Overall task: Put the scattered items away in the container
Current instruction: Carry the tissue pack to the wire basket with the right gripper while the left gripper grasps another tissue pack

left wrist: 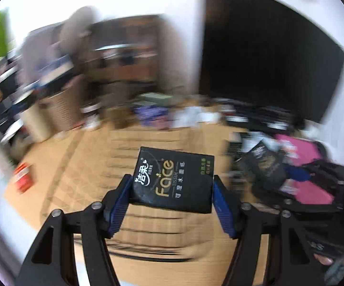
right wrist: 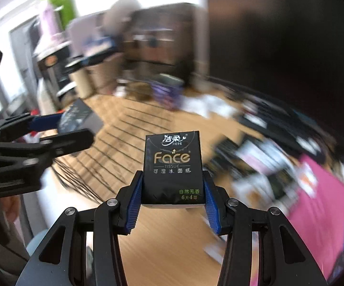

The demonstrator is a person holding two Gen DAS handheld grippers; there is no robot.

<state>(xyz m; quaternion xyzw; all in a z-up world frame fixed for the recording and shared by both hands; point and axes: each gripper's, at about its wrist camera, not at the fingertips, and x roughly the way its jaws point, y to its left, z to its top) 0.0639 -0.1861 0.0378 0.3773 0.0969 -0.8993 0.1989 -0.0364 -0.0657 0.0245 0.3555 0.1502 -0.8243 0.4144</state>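
Each of your claws carries one black tissue pack, lifted above the wooden table (left wrist: pixel 60 166). Left gripper (left wrist: pixel 173 196) clamps its tissue pack (left wrist: pixel 174 178) across the long sides, lying tilted; right gripper (right wrist: pixel 173 199) pinches the other tissue pack (right wrist: pixel 172 166) low, standing upright. Likely light, soft, slick film wrap: hold mid-body, squeeze gently. Clutter and something pink (right wrist: pixel 324 205) lie right; container unclear through blur.

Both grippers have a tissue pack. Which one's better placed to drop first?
Right, tentatively. The right gripper holds its Face tissue pack upright beside the pink container; the left gripper and its sideways pack sit farther left. Motion blur limits certainty.
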